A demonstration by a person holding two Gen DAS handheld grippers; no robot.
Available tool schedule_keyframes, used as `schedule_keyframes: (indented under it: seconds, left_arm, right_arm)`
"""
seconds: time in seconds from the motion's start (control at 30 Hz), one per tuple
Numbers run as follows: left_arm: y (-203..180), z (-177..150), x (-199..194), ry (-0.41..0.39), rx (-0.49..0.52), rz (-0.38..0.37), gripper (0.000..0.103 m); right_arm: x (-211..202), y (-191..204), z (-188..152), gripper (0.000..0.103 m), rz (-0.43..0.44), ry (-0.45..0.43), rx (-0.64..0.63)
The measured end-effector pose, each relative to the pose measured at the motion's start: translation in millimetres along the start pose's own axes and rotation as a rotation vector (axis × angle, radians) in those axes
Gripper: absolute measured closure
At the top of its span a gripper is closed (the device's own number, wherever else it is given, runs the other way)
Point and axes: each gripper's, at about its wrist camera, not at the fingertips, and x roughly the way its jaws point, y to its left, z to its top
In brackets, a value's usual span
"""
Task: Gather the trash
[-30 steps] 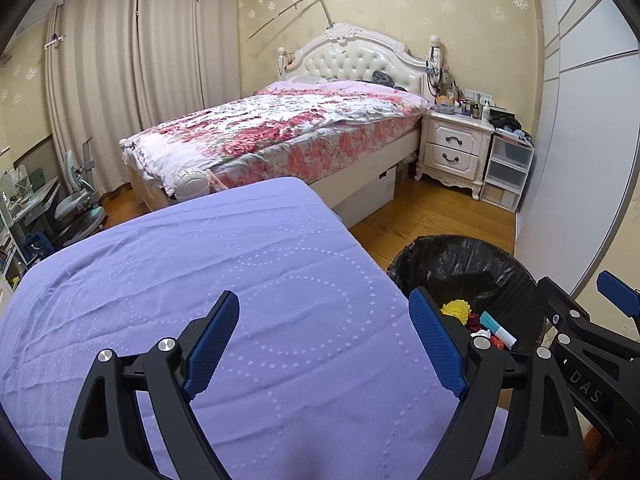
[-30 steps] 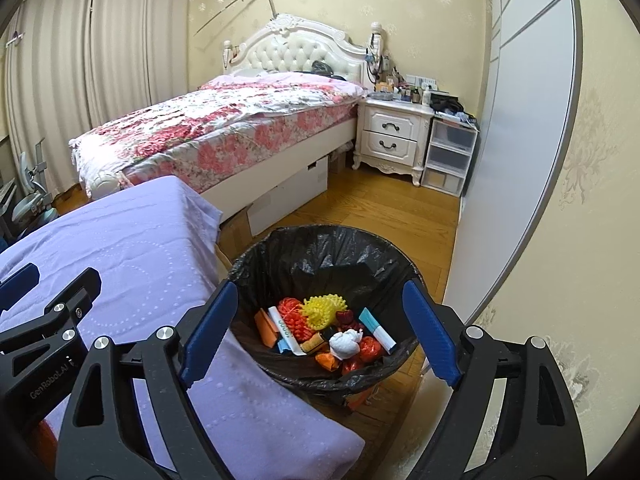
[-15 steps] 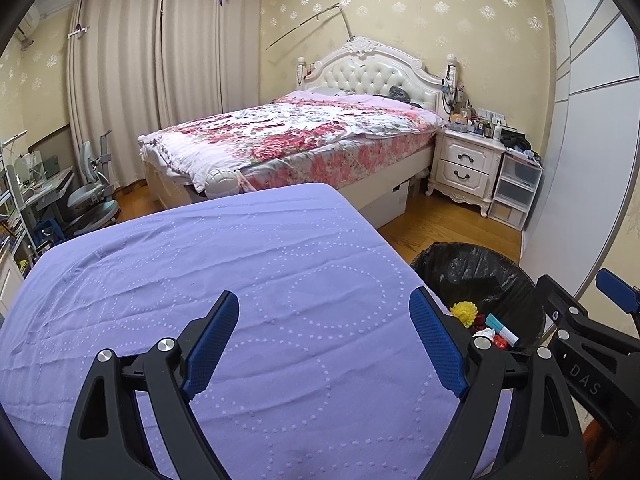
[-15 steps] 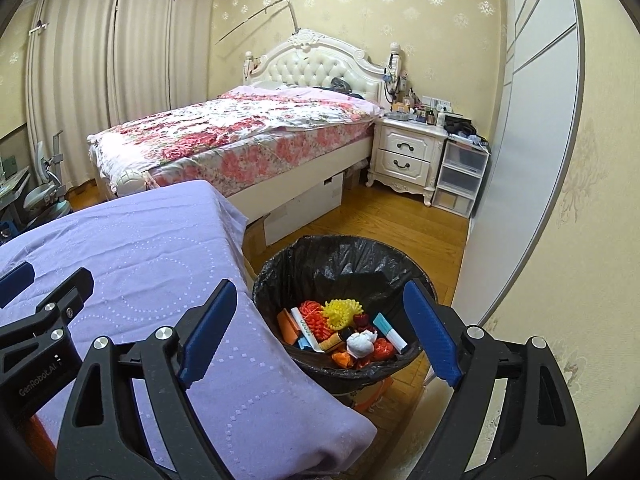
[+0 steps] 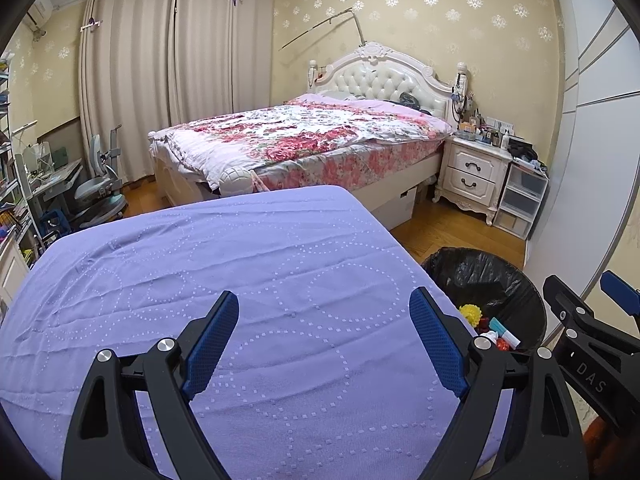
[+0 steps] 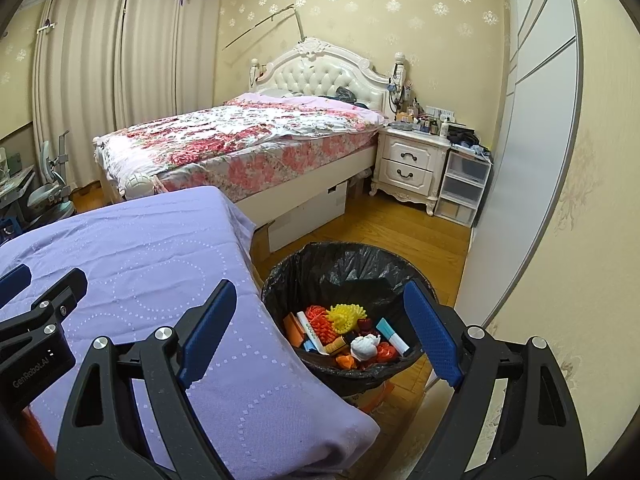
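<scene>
Since both the left gripper (image 5: 324, 344) and right gripper (image 6: 320, 334) gape empty, nothing's held: trash (image 6: 344, 334) sits in the bin (image 6: 340, 256) under the right gripper. Light, small, mixed stiff and crumpled bits; pinch across narrow sides. Tabletop (image 5: 240, 272) below the left gripper shows none.

floral bed (image 5: 304, 140), drawn curtains (image 5: 176, 76), wooden floor (image 6: 400, 228)

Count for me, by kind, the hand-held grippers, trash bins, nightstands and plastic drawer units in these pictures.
hand-held grippers: 2, the left hand-held gripper and the right hand-held gripper
trash bin: 1
nightstand: 1
plastic drawer unit: 1
Total: 5
</scene>
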Motion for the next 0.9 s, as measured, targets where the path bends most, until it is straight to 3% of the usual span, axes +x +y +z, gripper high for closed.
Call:
schedule_keyframes:
  seconds: [0.9]
  left_arm:
    - [-3.2, -1.7, -1.0, -0.001, 0.001, -0.002, 0.018]
  right_arm:
    - [1.4, -3.7, 0.2, 0.019, -0.008, 0.001, 0.005]
